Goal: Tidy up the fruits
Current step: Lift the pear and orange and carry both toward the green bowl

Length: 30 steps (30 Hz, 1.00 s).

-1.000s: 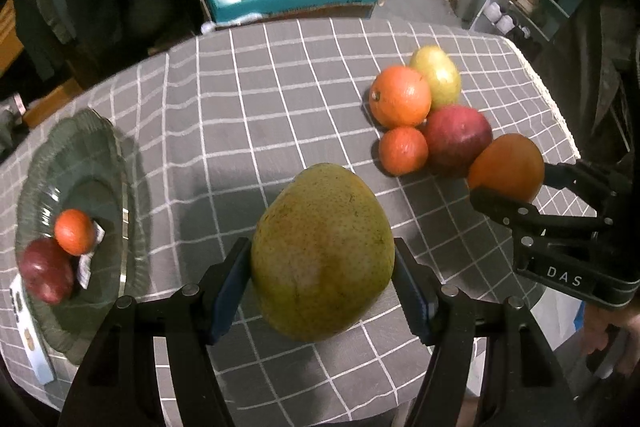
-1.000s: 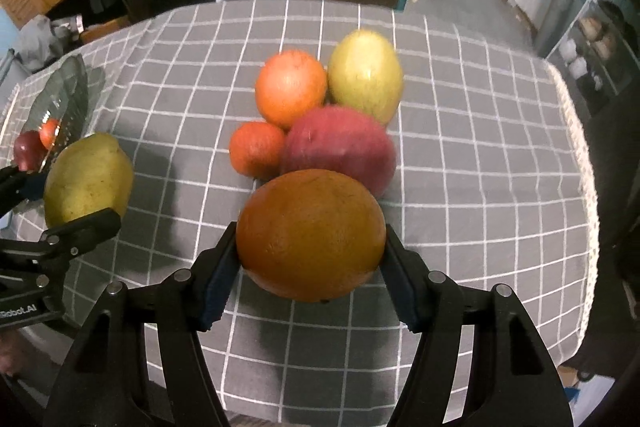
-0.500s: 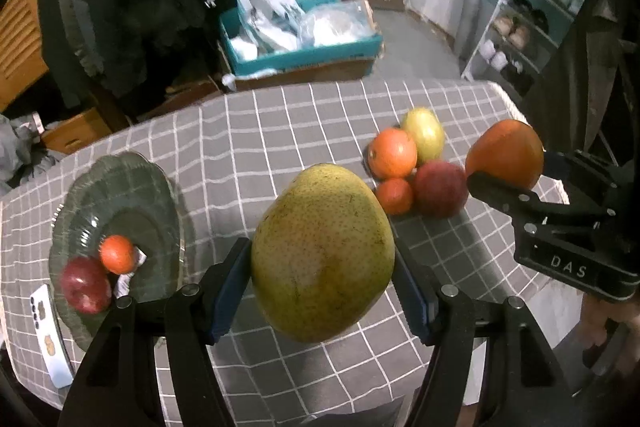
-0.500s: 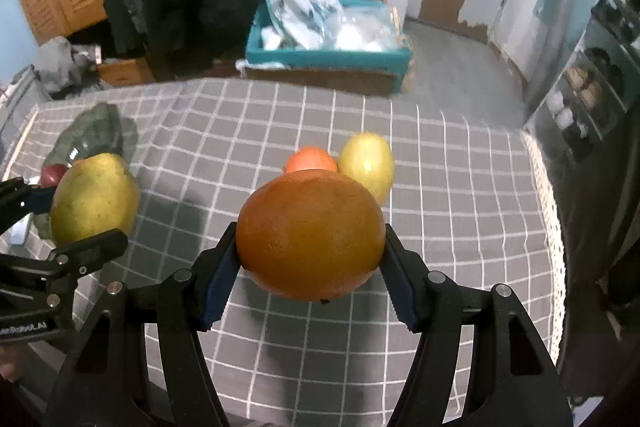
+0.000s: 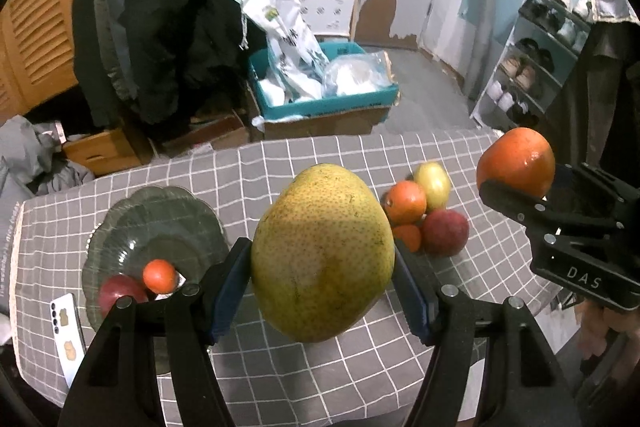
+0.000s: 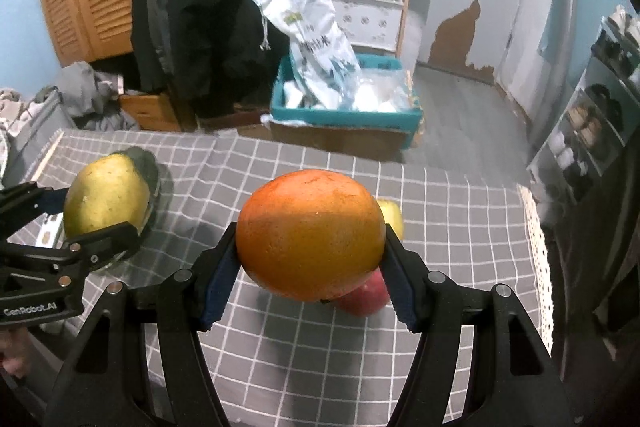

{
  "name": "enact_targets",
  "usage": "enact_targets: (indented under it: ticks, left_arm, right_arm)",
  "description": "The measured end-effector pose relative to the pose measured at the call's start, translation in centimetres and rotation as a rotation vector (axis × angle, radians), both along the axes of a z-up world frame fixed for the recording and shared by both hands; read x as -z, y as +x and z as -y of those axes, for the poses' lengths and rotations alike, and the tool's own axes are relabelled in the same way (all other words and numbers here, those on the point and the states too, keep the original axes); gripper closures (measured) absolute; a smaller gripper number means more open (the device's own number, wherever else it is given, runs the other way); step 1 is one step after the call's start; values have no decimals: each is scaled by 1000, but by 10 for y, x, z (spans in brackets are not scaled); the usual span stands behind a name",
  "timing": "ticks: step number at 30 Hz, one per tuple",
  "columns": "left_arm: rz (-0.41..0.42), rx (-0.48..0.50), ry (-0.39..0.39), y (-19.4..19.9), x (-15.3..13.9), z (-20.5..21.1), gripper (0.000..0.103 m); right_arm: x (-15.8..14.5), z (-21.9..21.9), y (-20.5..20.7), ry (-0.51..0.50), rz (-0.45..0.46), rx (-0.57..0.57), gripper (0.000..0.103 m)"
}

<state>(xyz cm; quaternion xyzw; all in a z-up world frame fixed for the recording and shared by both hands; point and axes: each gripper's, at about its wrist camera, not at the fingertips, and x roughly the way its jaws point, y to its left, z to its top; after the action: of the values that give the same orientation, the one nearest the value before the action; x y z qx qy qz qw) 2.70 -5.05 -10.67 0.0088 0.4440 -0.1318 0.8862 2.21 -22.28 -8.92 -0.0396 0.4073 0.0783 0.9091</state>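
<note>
The left claw (image 5: 322,291) is clamped on a large yellow-green mango (image 5: 322,255), which fills the centre of the left wrist view and hangs clear above the checked cloth of the counter (image 5: 280,379). The right claw (image 6: 310,263) grips a big orange (image 6: 310,233) in the same way, at the centre of its own view, also clear of the cloth.

The dark glass plate (image 5: 160,223) sits at the lower left of the left wrist view, with a red apple (image 5: 118,293) and a small tangerine (image 5: 159,275) on its near side. At right of centre four fruits remain in a cluster on the cloth: an orange (image 5: 405,201), a yellow fruit (image 5: 434,183), a small tangerine (image 5: 408,238) and a red fruit (image 5: 446,231).

The step in hand looks like carrying both fruits to the plate. To do it well, bring the mango in over the plate's bare far part, lower it until it rests, and only then loosen the grip, since a round fruit may roll off the rim. Let the orange follow beside it, so the two claws do not collide.
</note>
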Motion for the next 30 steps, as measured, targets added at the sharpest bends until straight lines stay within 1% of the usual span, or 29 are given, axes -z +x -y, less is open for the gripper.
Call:
enact_targets:
  ticks: [7,15,21,30]
  left_arm:
    - [45,-23,6,-6,-14,-12,33]
    - [63,-64,10,-6,-19,-32,33]
    - [72,-98,11,-7,-20,-49,33]
    - [56,-165,11,-3,-14,-82,33]
  right_arm:
    - [-15,-20,1,7,36,-42,37]
    - [-25,-43,4,11,58,-83,37]
    - [-28,-61,10,20,59,-113,37]
    - [-28,-92,22,37,41,-157,37]
